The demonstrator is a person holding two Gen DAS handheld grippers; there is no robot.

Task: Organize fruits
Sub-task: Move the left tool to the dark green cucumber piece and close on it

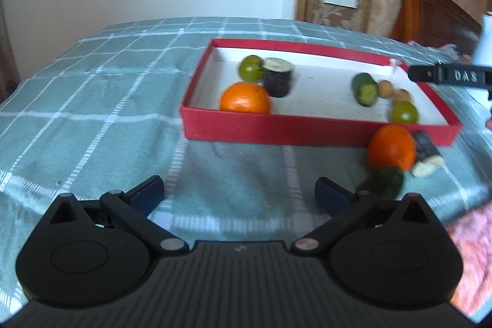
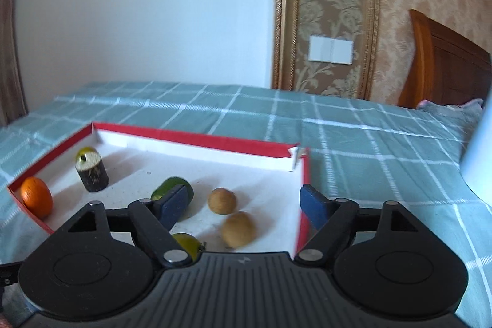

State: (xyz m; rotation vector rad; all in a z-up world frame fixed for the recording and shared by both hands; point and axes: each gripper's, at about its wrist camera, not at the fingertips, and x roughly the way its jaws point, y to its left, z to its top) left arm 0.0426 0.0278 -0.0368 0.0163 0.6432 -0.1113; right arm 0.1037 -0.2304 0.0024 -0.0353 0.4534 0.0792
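Three pieces, an orange (image 1: 391,147), a dark green fruit (image 1: 386,183) and a sugarcane chunk (image 1: 426,153), wait outside the red box's (image 1: 276,129) near-right corner on the bed (image 1: 92,100), so both the left tool (image 1: 240,189) and the right tool (image 2: 244,202) hover spread apart, holding nothing.

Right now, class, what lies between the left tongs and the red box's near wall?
Only bare checked cloth, as the left wrist view shows. The left tongs are open, and the red box sits just beyond.

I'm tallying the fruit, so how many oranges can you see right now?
2. One orange lies inside the red box at its near left corner; the other orange sits on the cloth outside the box's near right corner. More may be hidden.
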